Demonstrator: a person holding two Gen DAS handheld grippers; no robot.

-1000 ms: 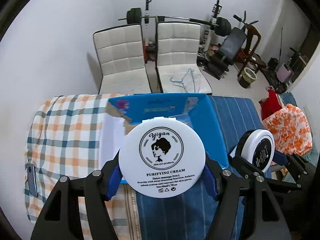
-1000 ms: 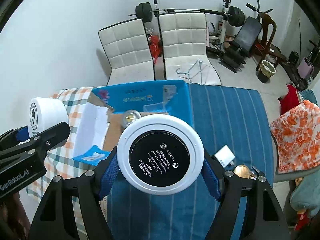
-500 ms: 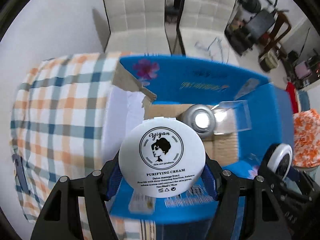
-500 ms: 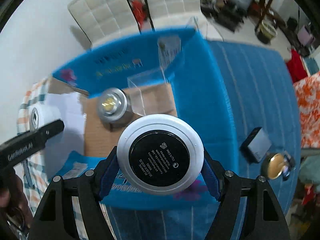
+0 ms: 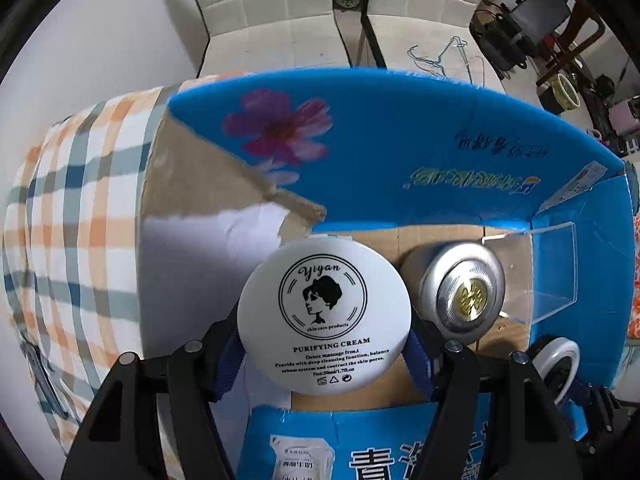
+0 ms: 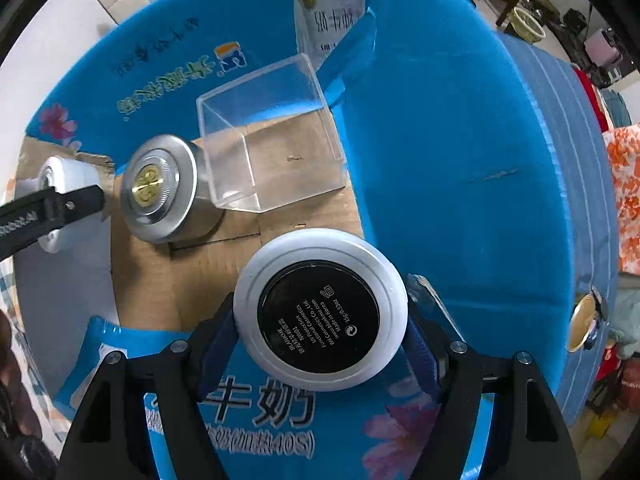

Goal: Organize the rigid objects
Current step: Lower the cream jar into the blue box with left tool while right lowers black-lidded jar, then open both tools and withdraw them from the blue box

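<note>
On the left, a checked cloth [image 5: 76,216] covers the table beside an open blue carton [image 5: 420,148] with a brown cardboard floor. The left gripper [image 5: 324,354] clamps a white cream jar [image 5: 324,316] between its blue pads, holding it over the carton's near-left part. Just right of this jar, a silver tin [image 5: 460,294] with a gold centre stands on the carton floor, touching a clear plastic box [image 6: 272,140] at the far right corner. The right gripper [image 6: 320,344] grips a white jar with a black base [image 6: 320,316] above the carton's near wall. Beyond the carton's right wall lies a blue striped cloth [image 6: 560,128].
</note>
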